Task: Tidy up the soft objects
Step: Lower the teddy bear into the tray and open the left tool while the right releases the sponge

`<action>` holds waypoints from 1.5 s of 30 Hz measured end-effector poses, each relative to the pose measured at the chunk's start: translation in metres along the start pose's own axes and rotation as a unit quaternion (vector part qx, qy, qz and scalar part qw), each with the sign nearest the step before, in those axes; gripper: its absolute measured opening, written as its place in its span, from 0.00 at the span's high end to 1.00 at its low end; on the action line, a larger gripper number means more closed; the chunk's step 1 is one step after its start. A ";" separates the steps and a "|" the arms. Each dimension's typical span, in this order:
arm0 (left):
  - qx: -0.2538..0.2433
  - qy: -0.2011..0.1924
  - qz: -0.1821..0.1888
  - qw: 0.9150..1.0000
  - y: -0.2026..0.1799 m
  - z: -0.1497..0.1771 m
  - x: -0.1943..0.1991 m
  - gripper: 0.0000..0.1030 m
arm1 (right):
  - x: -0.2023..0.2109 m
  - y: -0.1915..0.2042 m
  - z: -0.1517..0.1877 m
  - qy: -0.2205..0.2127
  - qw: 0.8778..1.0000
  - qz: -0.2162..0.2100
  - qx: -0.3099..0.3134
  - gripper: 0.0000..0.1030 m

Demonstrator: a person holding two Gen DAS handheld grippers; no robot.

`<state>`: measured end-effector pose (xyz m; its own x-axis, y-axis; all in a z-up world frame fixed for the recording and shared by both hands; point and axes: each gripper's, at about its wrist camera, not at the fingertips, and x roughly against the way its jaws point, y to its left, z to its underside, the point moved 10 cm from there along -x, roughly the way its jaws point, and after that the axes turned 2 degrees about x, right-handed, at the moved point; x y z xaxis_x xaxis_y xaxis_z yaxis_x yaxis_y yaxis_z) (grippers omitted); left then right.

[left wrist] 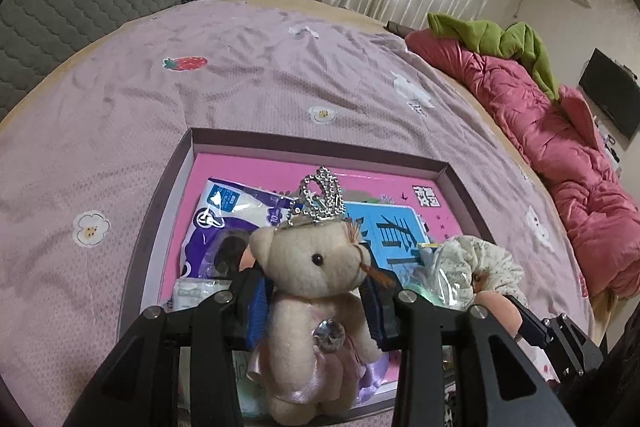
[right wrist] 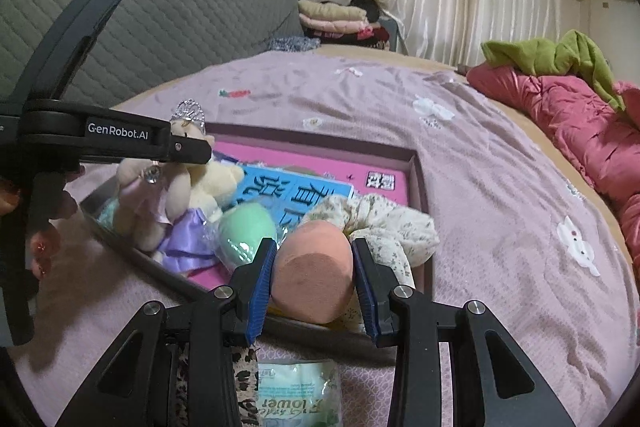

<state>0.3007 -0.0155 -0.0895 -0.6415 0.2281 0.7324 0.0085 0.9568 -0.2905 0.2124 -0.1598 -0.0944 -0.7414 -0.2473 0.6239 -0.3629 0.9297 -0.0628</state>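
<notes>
Left wrist view: the left hand-held gripper (left wrist: 316, 311) clamps a crowned teddy bear (left wrist: 310, 291) by its sides, upright over the tray (left wrist: 160, 211) on the bed (left wrist: 280, 67), probably to set it in. Right wrist view: the right hand-held gripper (right wrist: 314, 283), angled downward, pinches a peach sponge (right wrist: 314, 267) above the tray's 5 o'clock corner.

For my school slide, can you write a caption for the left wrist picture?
Left gripper holds a crowned teddy bear above the shallow box on the bed.
</notes>
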 end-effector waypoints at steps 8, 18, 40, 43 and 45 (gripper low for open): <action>-0.005 0.003 -0.002 1.000 -0.001 0.002 0.002 0.61 | -0.004 -0.001 0.002 0.004 1.000 -0.004 -0.002 0.62; -0.010 0.008 -0.006 1.000 -0.002 0.003 0.004 0.60 | -0.005 0.000 0.002 0.002 1.000 -0.009 -0.006 0.59; -0.017 0.016 -0.008 1.000 -0.003 0.008 0.000 0.60 | 0.008 0.003 -0.004 -0.025 1.000 -0.018 -0.005 0.44; -0.019 0.018 -0.009 1.000 -0.003 0.009 -0.001 0.60 | 0.013 0.004 -0.006 -0.035 0.999 -0.017 -0.003 0.43; -0.018 0.017 -0.010 1.000 -0.003 0.009 -0.001 0.60 | 0.017 0.004 -0.008 -0.043 0.999 -0.018 -0.002 0.43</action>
<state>0.2943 -0.0199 -0.0944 -0.6148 0.2152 0.7588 0.0251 0.9669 -0.2539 0.2027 -0.1580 -0.0784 -0.7730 -0.3034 0.5572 -0.3891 0.9204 -0.0386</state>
